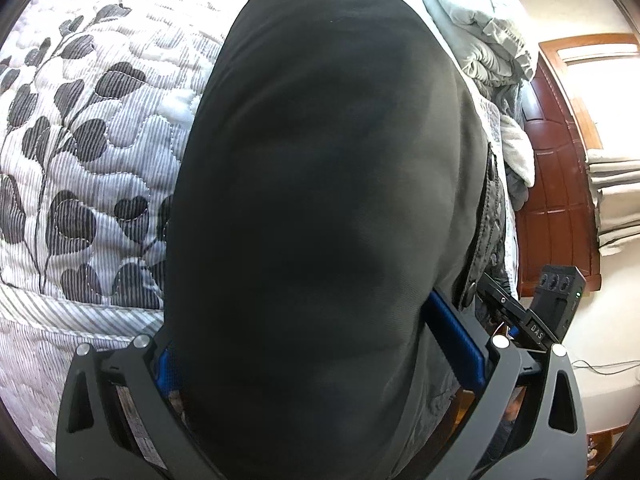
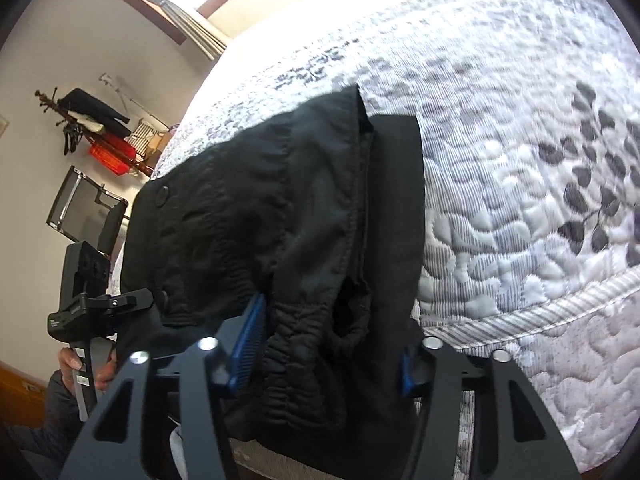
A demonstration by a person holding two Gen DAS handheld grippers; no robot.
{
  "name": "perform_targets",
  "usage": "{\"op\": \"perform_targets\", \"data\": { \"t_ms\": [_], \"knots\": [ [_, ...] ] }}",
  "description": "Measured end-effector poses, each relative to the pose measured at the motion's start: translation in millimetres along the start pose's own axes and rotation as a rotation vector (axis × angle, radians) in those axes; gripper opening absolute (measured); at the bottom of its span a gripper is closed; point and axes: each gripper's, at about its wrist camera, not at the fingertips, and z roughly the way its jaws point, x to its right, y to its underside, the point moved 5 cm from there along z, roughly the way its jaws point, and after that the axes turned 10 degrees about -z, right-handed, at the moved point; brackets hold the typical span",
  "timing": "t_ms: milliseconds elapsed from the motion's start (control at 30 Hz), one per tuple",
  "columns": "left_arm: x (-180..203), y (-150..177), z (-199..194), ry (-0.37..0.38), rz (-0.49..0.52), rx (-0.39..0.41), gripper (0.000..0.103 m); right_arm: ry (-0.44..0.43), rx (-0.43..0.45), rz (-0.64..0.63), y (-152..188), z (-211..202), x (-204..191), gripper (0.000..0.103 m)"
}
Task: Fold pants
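Black pants [image 1: 320,200] lie folded lengthwise on a quilted bed and hang over its near edge. In the left wrist view the fabric fills the middle, and my left gripper [image 1: 320,356] has its blue pads [image 1: 456,344] on either side of the cloth. In the right wrist view the elastic waistband [image 2: 304,332] sits between the blue pads [image 2: 248,336] of my right gripper [image 2: 328,352], with a button [image 2: 163,196] at the left. The left gripper's body [image 2: 84,304] shows at the left, held by a hand.
The bed has a grey-white quilt [image 2: 520,160] with a leaf print and a striped border. Folded grey bedding [image 1: 488,40] lies at the far end. A brown wooden headboard [image 1: 556,200] stands to the right. A coat rack [image 2: 92,120] is by the wall.
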Motion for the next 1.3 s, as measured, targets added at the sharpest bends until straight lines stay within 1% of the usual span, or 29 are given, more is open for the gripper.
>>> {"op": "perform_targets", "data": {
  "t_ms": [67, 167, 333, 467, 600, 700, 767, 833, 867, 933, 1067, 1167, 1200, 1233, 1300],
  "knots": [
    [-0.8, 1.2, -5.2, 0.011, -0.008, 0.024, 0.097, 0.015, 0.011, -0.020, -3.0, -4.9, -5.0, 0.048],
    [-1.7, 1.7, -13.6, 0.037, -0.038, 0.052, 0.093, 0.040, 0.024, -0.061, -6.9, -11.3, -14.5, 0.045],
    [-0.1, -0.8, -27.3, 0.074, -0.057, 0.065, 0.081, 0.043, 0.059, -0.104, -19.4, -23.3, -28.8, 0.043],
    [9.0, -8.3, -34.3, 0.068, -0.036, 0.079, 0.081, 0.038, 0.082, -0.137, -38.2, -25.3, -42.5, 0.043],
    [16.3, -27.9, -42.2, 0.071, -0.035, 0.101, 0.081, 0.048, 0.097, -0.190, -64.9, -17.0, -58.8, 0.043],
    [19.7, -47.5, -49.8, 0.063, -0.018, 0.128, 0.080, 0.027, 0.113, -0.210, -84.9, -7.6, -71.5, 0.042],
    [18.9, -62.8, -57.5, 0.053, -0.007, 0.151, 0.077, 0.015, 0.126, -0.216, -99.6, -1.0, -76.4, 0.042],
    [22.3, -79.1, -63.3, 0.040, 0.006, 0.173, 0.070, 0.008, 0.138, -0.210, -117.8, 7.6, -80.0, 0.042],
    [24.0, -87.1, -67.2, 0.038, 0.014, 0.183, 0.068, 0.002, 0.146, -0.203, -127.3, 12.1, -80.1, 0.042],
    [25.9, -106.8, -73.1, 0.022, 0.024, 0.205, 0.058, -0.004, 0.158, -0.197, -143.4, 19.5, -79.8, 0.042],
    [25.7, -139.6, -72.1, 0.012, 0.022, 0.223, 0.056, -0.018, 0.161, -0.184, -170.3, 39.9, -74.2, 0.042],
    [18.2, -158.3, -57.7, -0.033, 0.008, 0.210, 0.056, -0.019, 0.126, -0.158, -180.9, 69.7, -61.7, 0.042],
    [16.3, -164.3, -49.8, -0.052, -0.004, 0.201, 0.058, -0.010, 0.116, -0.153, -181.0, 76.6, -57.8, 0.042],
    [13.0, -166.2, -46.0, -0.057, -0.005, 0.199, 0.061, 0.005, 0.103, -0.148, -181.0, 84.2, -53.2, 0.042],
    [12.8, -168.0, -42.5, -0.055, 0.007, 0.206, 0.066, 0.005, 0.079, -0.124, -178.8, 96.1, -41.2, 0.043]
  ]
}}
